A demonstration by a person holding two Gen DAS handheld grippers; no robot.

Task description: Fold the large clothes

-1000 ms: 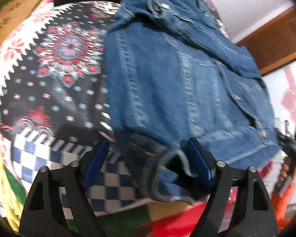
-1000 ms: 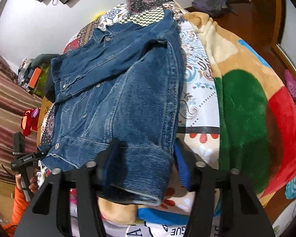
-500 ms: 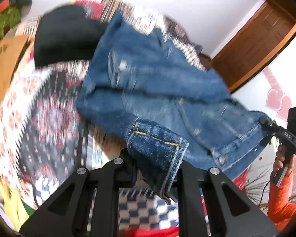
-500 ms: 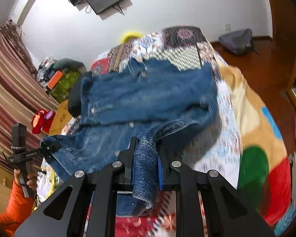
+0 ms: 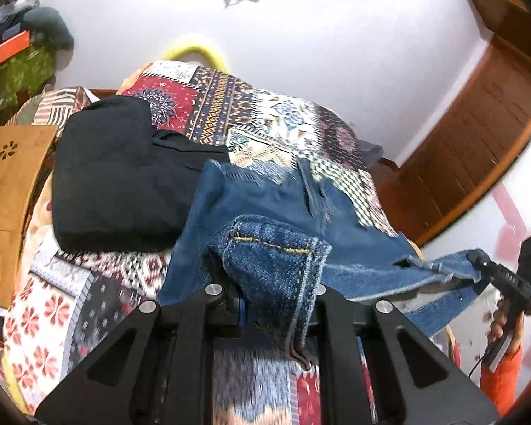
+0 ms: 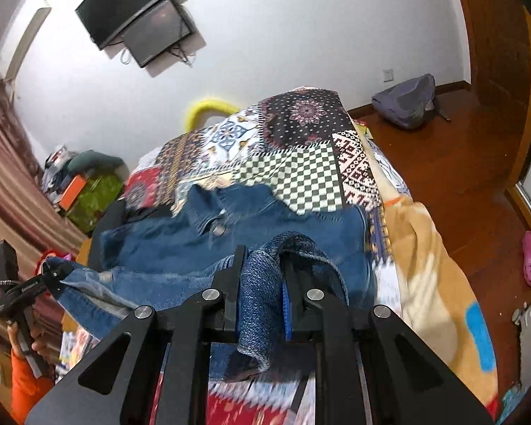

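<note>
Nearest, left gripper (image 5: 278,313): jaws drawn in tight on a folded corner of the denim jacket (image 5: 265,209), a doubled hem with a yellow stitch line; the wad bulges above the fingers and a short tail hangs below them.

Right gripper (image 6: 260,302): jaws likewise closed narrow on a bunched edge of the same jacket, the cloth standing up in a hump between the blue pads.

Denim jacket, one item: near edge raised off the patchwork bedspread (image 5: 283,113) by both grippers; the far part, collar end, lies on the bed. Between the two grips the hem sags in a shallow swag.

Handling, as judged: heavy for a garment, thick and fairly stiff at seams and hem, soft enough to drape. Coarse weave should not slip from the pads. Not fragile. Doubled seams are the best hold, since they resist pulling through; single-layer panels would stretch and slump. Its weight will likely drag the middle down as the edge is carried over, so the two corners want to travel level and together.

Beyond, left: black folded garment (image 5: 124,177), touching the jacket's far left edge. Wooden panel (image 5: 7,184) at the bedside.

Farthest: wall-mounted screen (image 6: 138,17).
</note>
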